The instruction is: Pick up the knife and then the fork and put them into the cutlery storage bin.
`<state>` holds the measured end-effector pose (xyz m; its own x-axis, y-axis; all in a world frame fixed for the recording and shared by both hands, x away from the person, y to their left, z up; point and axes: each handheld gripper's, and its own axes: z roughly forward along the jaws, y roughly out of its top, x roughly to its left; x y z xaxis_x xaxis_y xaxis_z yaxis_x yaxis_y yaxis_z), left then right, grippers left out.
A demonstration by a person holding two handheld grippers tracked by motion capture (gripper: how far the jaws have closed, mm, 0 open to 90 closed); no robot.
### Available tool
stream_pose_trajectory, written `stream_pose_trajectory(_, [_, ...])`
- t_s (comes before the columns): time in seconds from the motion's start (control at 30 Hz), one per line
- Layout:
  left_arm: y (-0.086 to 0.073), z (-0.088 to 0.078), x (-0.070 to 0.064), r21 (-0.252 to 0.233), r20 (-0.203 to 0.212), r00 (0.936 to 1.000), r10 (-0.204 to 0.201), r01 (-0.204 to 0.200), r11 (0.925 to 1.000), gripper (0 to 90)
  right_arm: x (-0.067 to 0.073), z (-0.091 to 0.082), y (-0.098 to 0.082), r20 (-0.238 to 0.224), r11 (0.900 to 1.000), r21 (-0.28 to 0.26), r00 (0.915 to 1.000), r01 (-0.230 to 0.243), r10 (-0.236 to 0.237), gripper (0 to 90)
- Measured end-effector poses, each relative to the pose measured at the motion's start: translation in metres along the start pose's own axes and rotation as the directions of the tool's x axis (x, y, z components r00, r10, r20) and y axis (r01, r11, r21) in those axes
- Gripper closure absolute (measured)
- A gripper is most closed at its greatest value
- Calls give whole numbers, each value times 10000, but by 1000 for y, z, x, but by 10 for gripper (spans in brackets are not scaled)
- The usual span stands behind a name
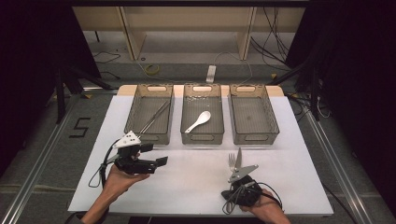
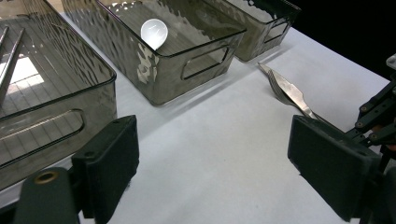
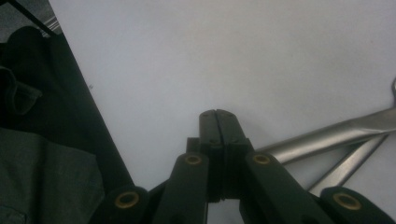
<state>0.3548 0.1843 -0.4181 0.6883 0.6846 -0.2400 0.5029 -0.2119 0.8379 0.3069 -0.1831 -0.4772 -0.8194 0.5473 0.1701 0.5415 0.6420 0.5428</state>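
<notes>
High view shows three grey bins in a row at the far side of the white table (image 1: 299, 186). It looks like a sorting job, one kind of cutlery for each bin: the left bin (image 1: 132, 114) holds two metal chopsticks (image 1: 154, 116), the middle bin (image 1: 187, 122) holds one white spoon (image 1: 199, 121), and the right bin (image 1: 273, 122) is empty. One fork (image 1: 231, 161) and one knife (image 1: 238, 159) lie together on the table, near the right bin, probably waiting for it. The right gripper (image 1: 236, 173) sits just beside their handles with its jaws pressed together and nothing between them. The left gripper (image 1: 156, 155) hovers near the left bin with its jaws spread wide, pinching nothing.
</notes>
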Motion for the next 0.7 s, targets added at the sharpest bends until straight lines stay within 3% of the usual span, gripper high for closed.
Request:
stream_pose_trajectory(0.03, [0,0,0,-13,-5,10000,-20,20,10000,159,0,-2,-1,-26,9999,69,9999,-159,159,900])
stream_pose_trajectory(0.23, [0,1,1,32,-82,10000,-45,45,10000,159,-3,-9,-8,177,9996,257,9998,-122,117,900])
stream_pose_trajectory(0.7, [0,-1,2,-15,-169,9998,-45,45,10000,160,-24,-34,-32,494,9970,571,9976,-520,492,900])
